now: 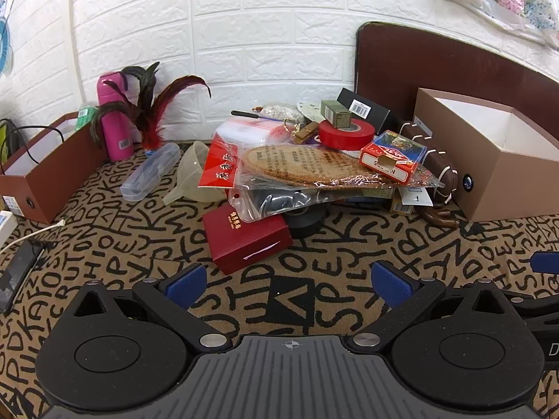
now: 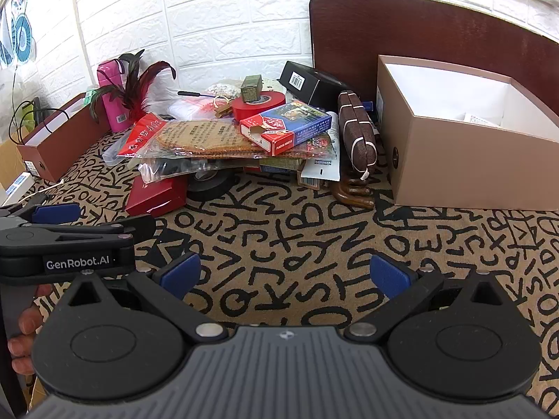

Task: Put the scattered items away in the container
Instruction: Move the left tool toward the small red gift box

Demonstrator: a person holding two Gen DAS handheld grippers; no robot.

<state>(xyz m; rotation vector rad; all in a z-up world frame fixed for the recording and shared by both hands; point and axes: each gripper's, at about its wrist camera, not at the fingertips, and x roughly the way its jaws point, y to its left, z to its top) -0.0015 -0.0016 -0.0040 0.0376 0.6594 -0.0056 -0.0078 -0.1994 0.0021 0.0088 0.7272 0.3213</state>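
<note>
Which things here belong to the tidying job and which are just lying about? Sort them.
Job:
open tan cardboard box
red tape roll
red-and-blue playing-card pack
dark red hinged gift case
clear plastic funnel
open left gripper
open right gripper

Lying about:
pink flask
red feather shuttlecock
reddish-brown box on the left

We hold our black left gripper (image 1: 290, 284) with blue-padded fingers spread wide and nothing between them. Our matching black right gripper (image 2: 284, 276) is spread wide too, just beside the left; our bare left hand (image 2: 24, 331) grips its handle.
</note>
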